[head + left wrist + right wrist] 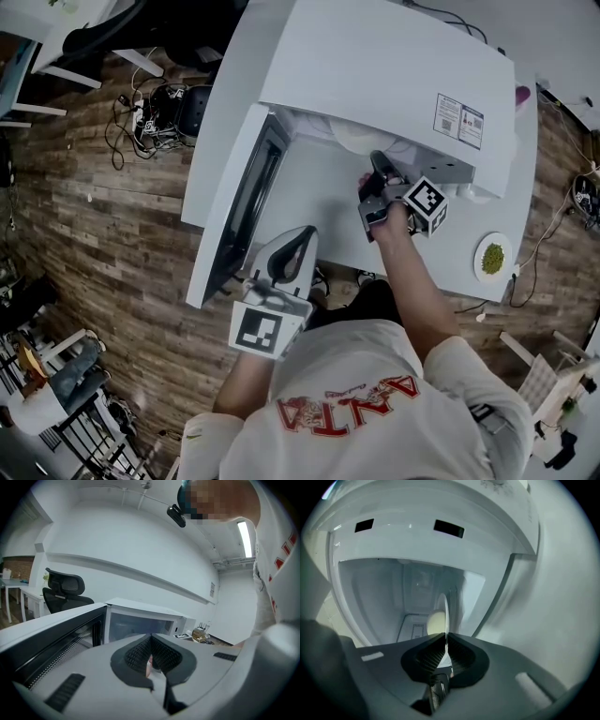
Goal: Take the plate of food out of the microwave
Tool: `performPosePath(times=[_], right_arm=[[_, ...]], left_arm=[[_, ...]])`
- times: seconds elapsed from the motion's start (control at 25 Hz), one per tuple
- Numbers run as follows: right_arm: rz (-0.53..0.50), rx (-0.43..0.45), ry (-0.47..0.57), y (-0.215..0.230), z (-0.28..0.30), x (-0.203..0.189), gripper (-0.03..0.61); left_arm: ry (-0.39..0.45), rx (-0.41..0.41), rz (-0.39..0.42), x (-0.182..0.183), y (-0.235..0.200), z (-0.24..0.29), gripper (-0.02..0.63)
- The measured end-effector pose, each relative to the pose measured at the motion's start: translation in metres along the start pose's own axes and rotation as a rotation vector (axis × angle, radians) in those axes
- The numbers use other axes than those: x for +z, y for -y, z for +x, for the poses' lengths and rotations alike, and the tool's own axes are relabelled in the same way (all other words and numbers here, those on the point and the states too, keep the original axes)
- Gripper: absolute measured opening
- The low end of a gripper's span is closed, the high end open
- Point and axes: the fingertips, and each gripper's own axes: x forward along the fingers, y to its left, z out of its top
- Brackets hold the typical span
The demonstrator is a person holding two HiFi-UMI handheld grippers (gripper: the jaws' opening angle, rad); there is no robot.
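Closest to me, the left tongs (151,637) hang just off the free edge of the open door (239,202). Their tips are drawn together, and I can make out nothing clamped between them; only a pale sliver shows through the gap behind the pads. In the head view the hand carrying them sits low in front of the white shirt (347,403), with the marker cube (262,330) facing up. Beyond it the right arm stretches forward over the white table (450,267), and the right tongs (446,637) reach into the mouth of the microwave (394,66). These tongs are closed to a narrow slit and pinch the near rim of the plate (444,613), which I see edge-on in the right gripper view as a thin white blade rising from between the pads. The food (436,622), a pale rounded lump, lies on the plate just past the tips. The plate is inside the cavity, with the white back wall and ceiling of the oven around it. Farther right on the table, well apart from the microwave, stands a small dish (492,256) of something green. A black office chair (63,590) stands beyond the door, on the wood-plank floor (94,234).
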Motion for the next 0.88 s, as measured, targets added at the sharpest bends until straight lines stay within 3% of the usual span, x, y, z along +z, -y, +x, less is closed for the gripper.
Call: performPosePath(times=[0.4, 0.76, 0.88], right_arm=[[-0.019, 0.050, 0.007, -0.002, 0.002, 0.002, 0.029], [0.024, 0.032, 0.012, 0.002, 0.012, 0.008, 0.017], [0.037, 0.066, 0.015, -0.001, 0.010, 0.009, 0.012]], left_arm=[[-0.004, 0.006, 0.004, -0.002, -0.002, 0.000, 0.009], [-0.001, 0.021, 0.005, -0.003, -0.003, 0.000, 0.009], [-0.015, 0.018, 0.002, -0.004, -0.003, 0.000, 0.009]])
